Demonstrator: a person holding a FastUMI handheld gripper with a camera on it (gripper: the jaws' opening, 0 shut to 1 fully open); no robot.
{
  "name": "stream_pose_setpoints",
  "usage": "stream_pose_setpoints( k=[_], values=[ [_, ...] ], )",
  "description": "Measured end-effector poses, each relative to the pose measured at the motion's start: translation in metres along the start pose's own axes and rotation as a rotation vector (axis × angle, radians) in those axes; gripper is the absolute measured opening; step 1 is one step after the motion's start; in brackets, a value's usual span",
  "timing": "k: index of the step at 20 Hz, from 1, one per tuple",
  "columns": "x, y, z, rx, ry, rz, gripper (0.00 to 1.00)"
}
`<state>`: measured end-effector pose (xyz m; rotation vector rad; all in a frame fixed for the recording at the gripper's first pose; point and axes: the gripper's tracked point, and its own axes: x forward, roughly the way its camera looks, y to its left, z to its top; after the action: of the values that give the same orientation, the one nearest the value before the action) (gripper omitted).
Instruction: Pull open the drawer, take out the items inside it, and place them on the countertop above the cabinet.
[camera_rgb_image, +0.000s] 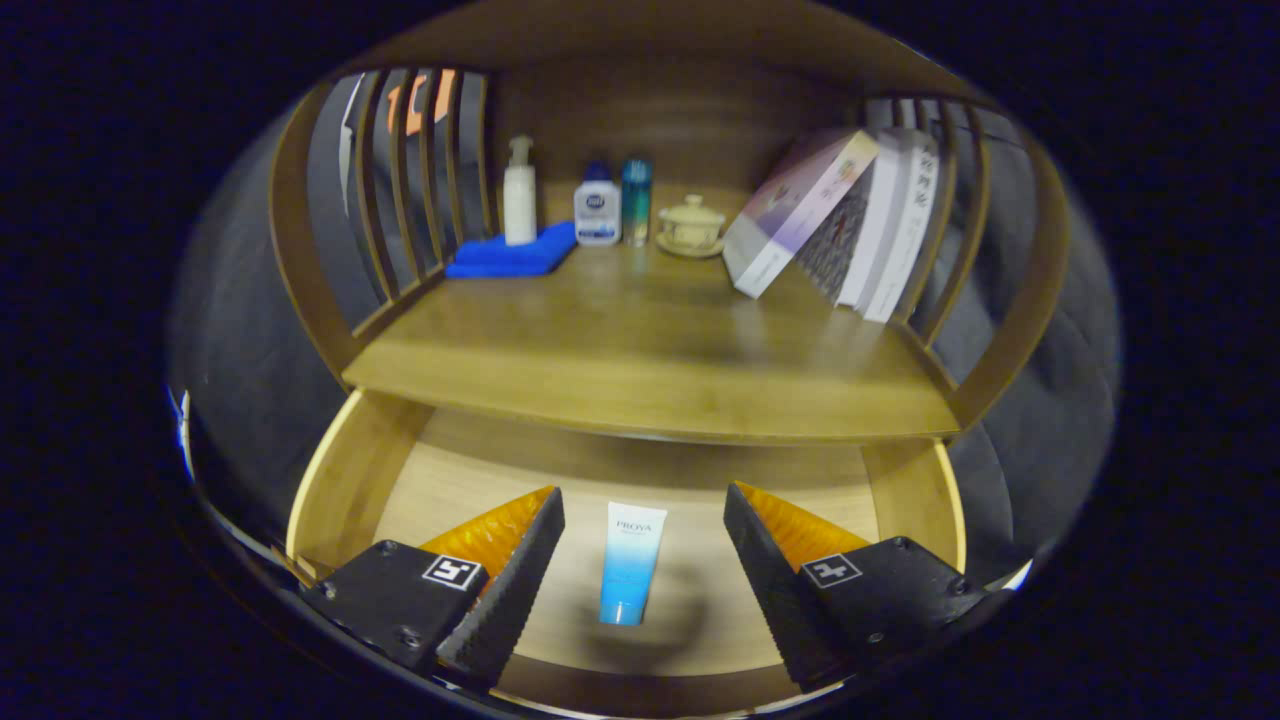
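The wooden drawer (345, 480) stands pulled out below the countertop (640, 370). A white-and-blue tube (630, 562) lies flat on the drawer floor, cap end toward me. My gripper (643, 500) hovers above the drawer, open, and the tube lies between the two fingers without touching either. The left finger (520, 580) and right finger (765, 580) stand wide apart on either side of it.
On the countertop, at the back, are a blue cloth (510, 255), a white pump bottle (519, 195), a small white bottle (597, 208), a teal can (636, 200) and a lidded cup (690, 225). Leaning books (840, 225) fill the right side. Slatted wooden rails (400, 180) close both sides.
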<state>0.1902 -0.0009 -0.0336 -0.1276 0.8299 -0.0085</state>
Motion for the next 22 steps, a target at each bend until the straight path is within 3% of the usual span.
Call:
stream_pose_setpoints(
  k=[5,10,16,22],
  values=[
    [0.027,0.010,-0.035,-0.021,0.213,0.015,0.96],
    [0.032,0.015,-0.069,0.036,0.383,0.045,0.82],
    [0.041,0.013,-0.089,0.051,0.485,0.025,0.74],
    [0.048,0.005,-0.093,0.065,0.493,0.001,0.49]
  ],
)
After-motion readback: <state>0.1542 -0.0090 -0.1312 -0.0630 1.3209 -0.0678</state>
